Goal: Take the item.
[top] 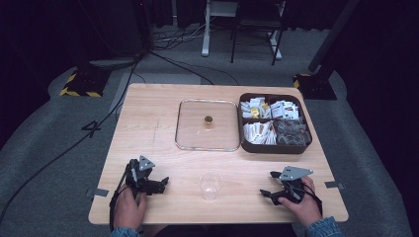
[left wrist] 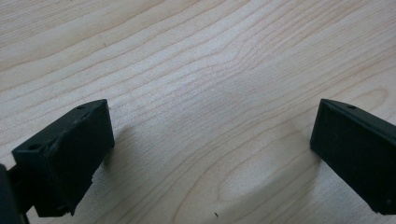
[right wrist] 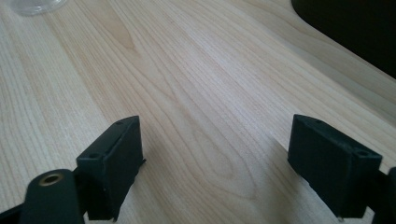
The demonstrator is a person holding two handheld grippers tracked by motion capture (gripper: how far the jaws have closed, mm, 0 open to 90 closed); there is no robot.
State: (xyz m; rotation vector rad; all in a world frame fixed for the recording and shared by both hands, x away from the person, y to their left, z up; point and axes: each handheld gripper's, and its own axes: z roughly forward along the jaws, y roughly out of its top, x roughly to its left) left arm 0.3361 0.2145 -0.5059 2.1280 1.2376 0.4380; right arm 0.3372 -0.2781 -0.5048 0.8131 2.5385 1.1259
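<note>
Left gripper: held low at the near left of the wooden table, pointing inward. In the left gripper view its jaws stand wide apart with bare wood grain between them, so it is released, gripping nothing. The person's left hand wraps it from behind; a black cable trails off the near edge.

Clear plastic cup: upright on the table, between the two grippers, just beyond the left gripper's tips and apart from them. Looks empty, though that is hard to tell at this size.

Clear square lid: lies flat farther out from the cup, toward the far side, with a small brown knob at its centre. Well apart from both grippers.

Dark compartment box: touching or just beside the lid's right edge, ahead of the right gripper and well apart from it. Four compartments, holding small packets; the near right one holds darker ones.

Right gripper: low at the near right, pointing inward at the cup. In the right gripper view the jaws are spread wide over bare wood, released, nothing held. The cup's base shows at that view's upper left, clear of the jaws. Right hand grips it from behind.
</note>
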